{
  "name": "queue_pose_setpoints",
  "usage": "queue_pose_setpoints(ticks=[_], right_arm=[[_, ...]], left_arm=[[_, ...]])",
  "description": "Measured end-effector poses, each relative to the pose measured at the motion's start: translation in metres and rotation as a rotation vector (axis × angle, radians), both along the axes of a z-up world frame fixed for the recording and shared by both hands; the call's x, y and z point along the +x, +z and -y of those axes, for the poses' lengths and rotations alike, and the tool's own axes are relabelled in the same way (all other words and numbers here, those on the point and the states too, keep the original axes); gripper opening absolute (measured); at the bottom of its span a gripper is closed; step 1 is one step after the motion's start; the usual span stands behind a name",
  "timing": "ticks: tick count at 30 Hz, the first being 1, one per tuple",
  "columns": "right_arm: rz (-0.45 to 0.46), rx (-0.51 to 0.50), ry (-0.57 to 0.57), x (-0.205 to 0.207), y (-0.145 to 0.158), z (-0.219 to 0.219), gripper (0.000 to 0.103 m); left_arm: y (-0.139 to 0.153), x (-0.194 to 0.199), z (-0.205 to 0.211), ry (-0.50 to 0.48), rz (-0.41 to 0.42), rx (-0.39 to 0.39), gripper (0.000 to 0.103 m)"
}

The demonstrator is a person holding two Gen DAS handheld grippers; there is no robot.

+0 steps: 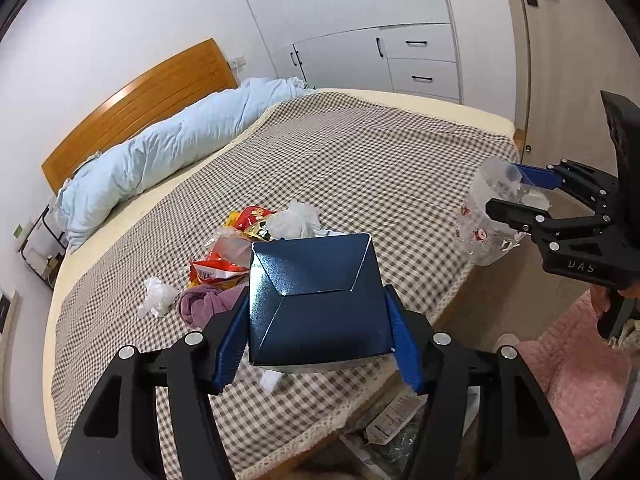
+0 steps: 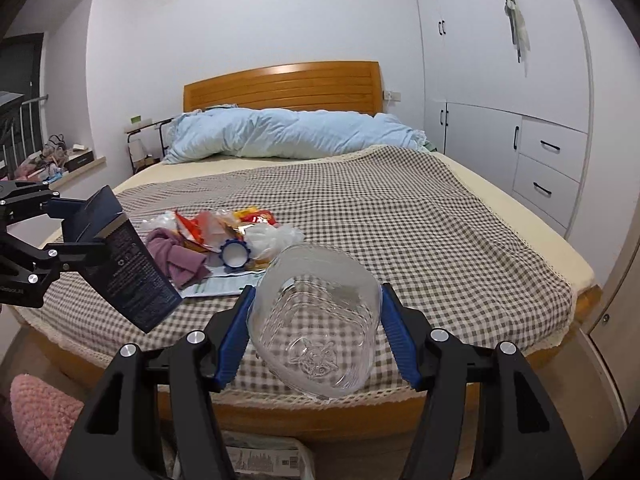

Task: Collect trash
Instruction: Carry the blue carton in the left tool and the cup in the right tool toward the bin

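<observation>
I've got the left claw [image 1: 316, 344] clamped on the flat sides of a light, stiff blue box [image 1: 316, 300] and the right claw [image 2: 316, 340] squeezing a slippery, crushable clear plastic jar [image 2: 316, 320] mid-body, both above the bed [image 2: 420, 240] edge.

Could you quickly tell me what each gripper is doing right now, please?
Left gripper: closed on the dark blue box.
Right gripper: closed on the clear plastic jar.
</observation>
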State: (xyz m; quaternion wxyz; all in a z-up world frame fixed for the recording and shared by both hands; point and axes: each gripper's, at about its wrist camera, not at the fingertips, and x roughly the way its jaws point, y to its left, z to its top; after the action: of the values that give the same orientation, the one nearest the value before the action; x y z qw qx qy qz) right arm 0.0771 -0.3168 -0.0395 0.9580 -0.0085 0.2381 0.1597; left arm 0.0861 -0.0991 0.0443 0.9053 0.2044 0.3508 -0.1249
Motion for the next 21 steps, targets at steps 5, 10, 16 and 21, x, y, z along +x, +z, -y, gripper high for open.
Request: queue_pose_setpoints(ticks=[5,10,16,21], right_arm=[[0.004,0.010,0.021,-0.024,0.000,0.001,0.060],[-0.003,0.004,0.045,-0.042,-0.005,-0.001,0.060],[-0.017,-0.005,0.068,-0.058,-0.016,-0.007,0.060],[-0.028,-0.004,0.083,-0.070,-0.025,-0.010,0.060]], left_arm=[[0.004,-0.025,0.000,-0.021,0.005,-0.022,0.060],[0.000,-0.050,0.000,-0.042,-0.002,-0.051,0.060],[-0.012,-0.070,-0.004,-0.047,-0.020,-0.064,0.060],[-0.021,-0.086,-0.010,-0.051,-0.025,-0.070,0.060]])
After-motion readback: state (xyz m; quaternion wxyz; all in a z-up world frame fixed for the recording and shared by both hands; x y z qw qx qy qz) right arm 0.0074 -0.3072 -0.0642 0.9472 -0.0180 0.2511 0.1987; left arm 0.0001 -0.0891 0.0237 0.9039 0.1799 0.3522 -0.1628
